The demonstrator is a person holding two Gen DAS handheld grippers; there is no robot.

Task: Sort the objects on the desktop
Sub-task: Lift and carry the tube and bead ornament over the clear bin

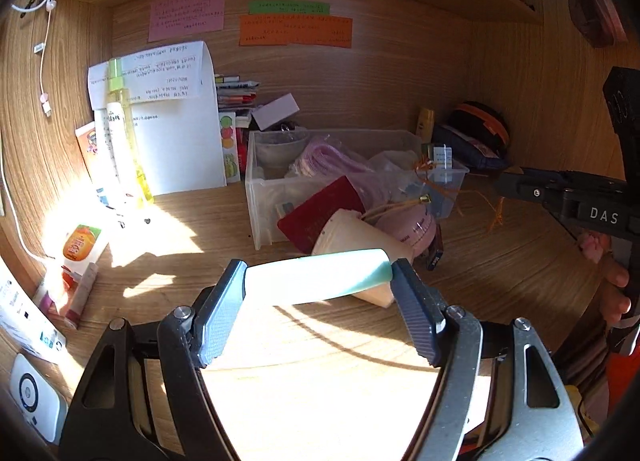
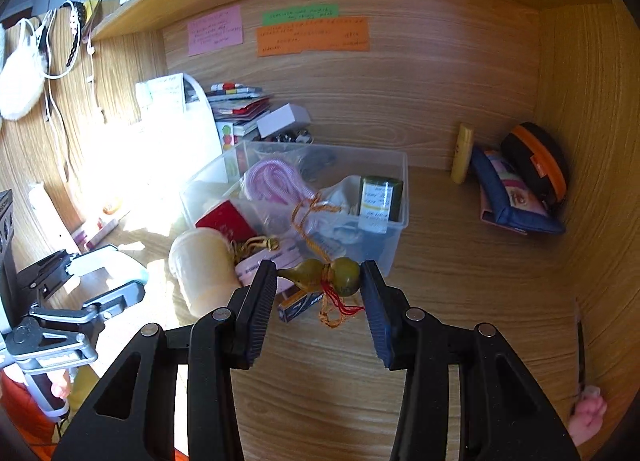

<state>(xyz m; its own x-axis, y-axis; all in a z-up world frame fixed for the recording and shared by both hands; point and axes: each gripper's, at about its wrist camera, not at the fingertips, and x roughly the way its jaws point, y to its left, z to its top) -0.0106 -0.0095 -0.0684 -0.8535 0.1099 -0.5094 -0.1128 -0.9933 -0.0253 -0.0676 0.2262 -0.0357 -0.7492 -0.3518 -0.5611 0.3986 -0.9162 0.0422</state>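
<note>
The left gripper (image 1: 318, 281) is clamping a pale mint tube (image 1: 316, 275) crosswise, one end pressing into each pad, with the sunlit desk (image 1: 320, 361) showing underneath. The right gripper (image 2: 318, 281) is closing on a small olive gourd charm (image 2: 326, 275); the right pad is touching its round belly, while the narrow neck is only just meeting the left pad, and the red tassel (image 2: 340, 307) and orange cord (image 2: 306, 221) are trailing loose.

Beyond both grippers, at about twelve o'clock, the clear plastic box (image 2: 394, 197) is sitting on the desk, already holding a pink coil (image 2: 268, 181), a green packet (image 2: 380, 197) and a red booklet (image 2: 226, 221). A cream cup (image 2: 200, 265) is lying on its side against the box's near wall. Farther off at two o'clock, a yellow stick (image 2: 462, 153) and pouches (image 2: 520, 189) are leaning by the back wall.

The step in hand appears to be carrying both pieces to the box. Doing it well likely means lifting the charm high enough for the cord to clear the rim, keeping the grip firm since the rounded shape could roll out, and releasing low inside rather than dropping.
</note>
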